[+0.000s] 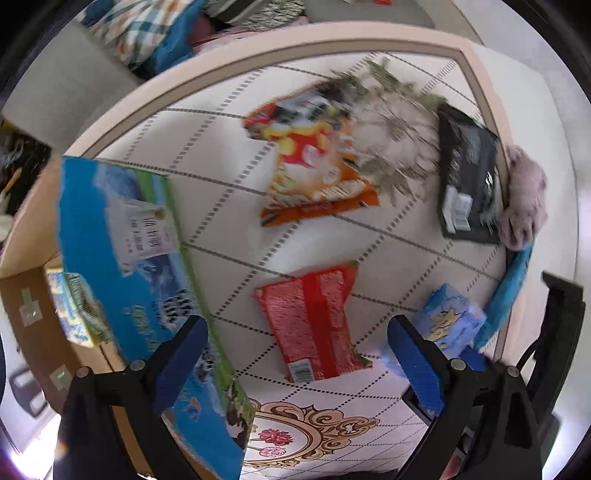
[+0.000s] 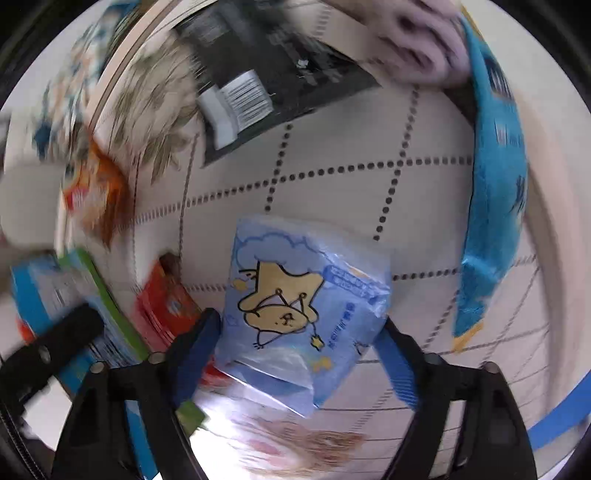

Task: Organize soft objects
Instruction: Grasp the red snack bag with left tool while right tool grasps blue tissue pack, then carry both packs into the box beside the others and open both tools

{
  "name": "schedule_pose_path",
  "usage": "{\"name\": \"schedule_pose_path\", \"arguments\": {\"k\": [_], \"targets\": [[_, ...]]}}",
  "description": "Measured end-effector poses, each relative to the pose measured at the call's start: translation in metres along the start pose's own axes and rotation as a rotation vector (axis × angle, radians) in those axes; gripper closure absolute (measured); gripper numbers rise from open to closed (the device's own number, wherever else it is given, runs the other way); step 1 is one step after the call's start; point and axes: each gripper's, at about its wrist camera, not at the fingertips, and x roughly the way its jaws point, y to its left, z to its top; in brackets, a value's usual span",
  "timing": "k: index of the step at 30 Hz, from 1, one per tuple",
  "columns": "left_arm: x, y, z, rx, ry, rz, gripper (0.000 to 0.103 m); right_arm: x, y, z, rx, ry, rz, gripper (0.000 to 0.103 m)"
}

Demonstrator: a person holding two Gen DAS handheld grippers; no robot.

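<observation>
My right gripper [image 2: 299,332] is shut on a light blue tissue pack [image 2: 303,299] with a star cartoon, held just above the patterned mat [image 2: 332,192]. The same pack shows in the left wrist view [image 1: 452,317]. My left gripper [image 1: 297,339] is open and empty above a red snack packet [image 1: 314,317]. An orange snack bag [image 1: 314,158], a black packet [image 1: 467,173], a pink fluffy item [image 1: 524,195] and a long blue bag [image 1: 511,291] lie on the mat. The black packet [image 2: 266,74], pink item [image 2: 417,40] and blue bag [image 2: 495,177] also show in the right wrist view.
A cardboard box [image 1: 33,306] with a blue printed flap [image 1: 129,266] stands at the left and holds some packs. Cushions [image 1: 147,33] lie beyond the mat's far edge. The mat's tan border [image 1: 258,59] runs along the back and right.
</observation>
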Motion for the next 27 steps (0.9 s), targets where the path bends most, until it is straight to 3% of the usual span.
{"name": "schedule_pose_path", "arguments": {"k": [3, 6, 9, 13, 17, 19, 22, 24, 26, 27], "targets": [[0.016, -0.009, -0.007, 0.031, 0.034, 0.01, 0.004, -0.002, -0.011, -0.012, -0.128, 0.001, -0.133, 0.03], [0.027, -0.02, -0.014, 0.079, 0.034, 0.089, 0.004, -0.007, -0.025, -0.022, -0.165, -0.024, -0.19, 0.03], [0.037, -0.032, -0.017, 0.103, 0.044, 0.145, 0.004, -0.01, -0.034, -0.027, -0.153, -0.035, -0.172, 0.03], [0.05, -0.041, -0.018, 0.086, 0.081, 0.101, 0.004, -0.009, -0.036, -0.031, -0.118, -0.041, -0.141, 0.03], [0.076, -0.041, -0.021, 0.059, 0.113, 0.107, 0.004, -0.006, -0.036, -0.038, -0.092, -0.043, -0.113, 0.03], [0.09, -0.036, -0.023, 0.02, 0.146, 0.069, 0.019, -0.004, -0.038, -0.039, -0.078, -0.037, -0.104, 0.03], [0.092, -0.028, -0.029, -0.04, 0.125, -0.004, 0.024, -0.003, -0.042, -0.038, -0.054, -0.03, -0.089, 0.03], [0.087, -0.027, -0.034, -0.044, 0.082, -0.006, 0.039, -0.002, -0.047, -0.037, -0.041, -0.032, -0.081, 0.03], [0.082, -0.033, -0.039, -0.022, 0.052, 0.0, 0.052, 0.0, -0.05, -0.037, -0.031, -0.031, -0.091, 0.04], [0.079, -0.036, -0.041, -0.012, 0.047, 0.009, 0.053, 0.003, -0.062, -0.03, -0.03, -0.03, -0.092, 0.04]]}}
